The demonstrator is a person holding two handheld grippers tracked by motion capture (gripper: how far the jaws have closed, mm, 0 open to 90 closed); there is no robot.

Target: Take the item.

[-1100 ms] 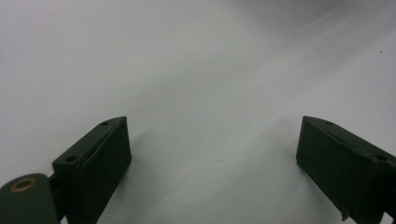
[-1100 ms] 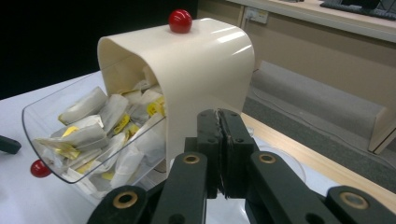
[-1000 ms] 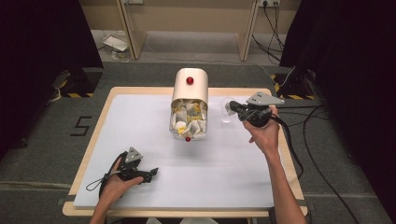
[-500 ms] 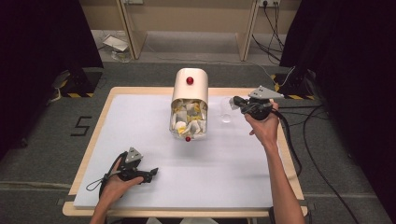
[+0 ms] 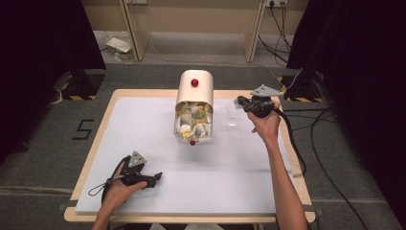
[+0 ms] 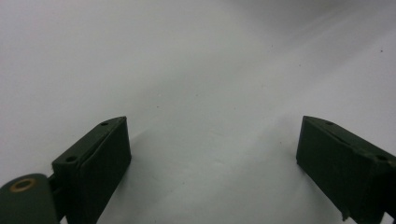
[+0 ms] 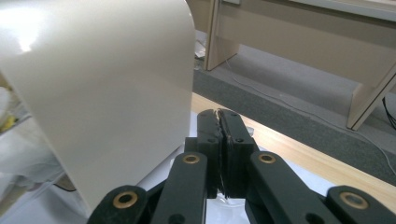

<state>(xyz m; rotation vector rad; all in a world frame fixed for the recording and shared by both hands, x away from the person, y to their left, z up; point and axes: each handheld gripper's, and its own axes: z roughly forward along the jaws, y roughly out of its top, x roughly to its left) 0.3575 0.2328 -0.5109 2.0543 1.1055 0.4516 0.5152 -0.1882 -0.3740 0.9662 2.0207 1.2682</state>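
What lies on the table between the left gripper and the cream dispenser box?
Bare white table surface: in the high view nothing lies between the left gripper and the dispenser box.

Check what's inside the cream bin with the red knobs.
The bin holds white and yellow sachets behind its clear front. The opaque cream hood covers the rear, so how far back they reach can't be seen.

Something thin and clear is pinched in my right tool (image 7: 219,140); too small to identify.
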